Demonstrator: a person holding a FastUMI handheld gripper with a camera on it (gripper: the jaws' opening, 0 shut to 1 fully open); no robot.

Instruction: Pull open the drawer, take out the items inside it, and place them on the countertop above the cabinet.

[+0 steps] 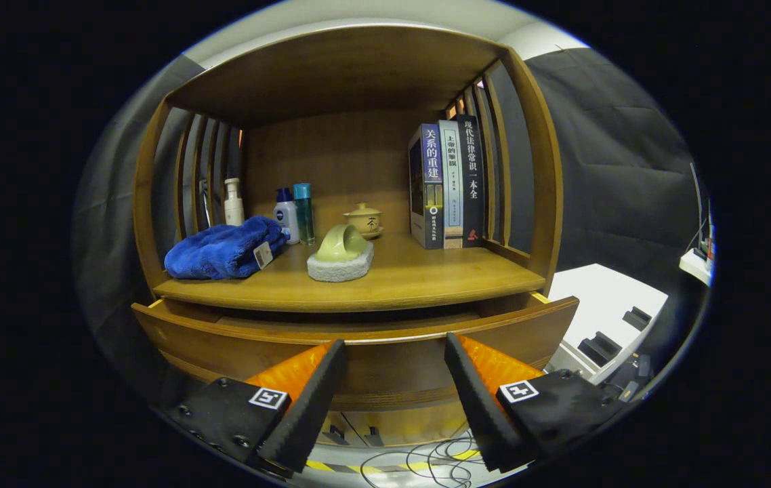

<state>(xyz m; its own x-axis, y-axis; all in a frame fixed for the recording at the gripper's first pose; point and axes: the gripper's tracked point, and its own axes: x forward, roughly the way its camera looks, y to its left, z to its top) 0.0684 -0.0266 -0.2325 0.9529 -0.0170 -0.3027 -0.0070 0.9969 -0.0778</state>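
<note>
- Facing the cabinet, the hand-held gripper (396, 390) hung with its fingers spread wide and nothing between them, the drawer front (358, 352) just beyond their tips.
- The drawer stood pulled out a little below the table (419, 281); its inside lay hidden behind the front panel and under the table's near edge, so its contents could not be told.
- On the table, from left to right, rested a blue cloth (223, 251), a white pump bottle (233, 202), two small bottles (295, 213), a green holder on a grey sponge block (341, 256), a lidded cup (364, 219) farther back and three upright books (446, 183).
- Risk 1, judged: the opening looked too narrow for the fingers to enter; reaching in at this stage could jam them against the table's near edge.
- Risk 2, judged: with no handle visible, a pull on the panel's top edge could slip off and leave the drawer half shut.
- Risk 3, judged: free space lay mainly at the near right of the table; an item set down carelessly could knock the sponge block or topple the books.
- Risk 4, judged: loose cables (426, 461) on the floor below could snag anything dropped.
</note>
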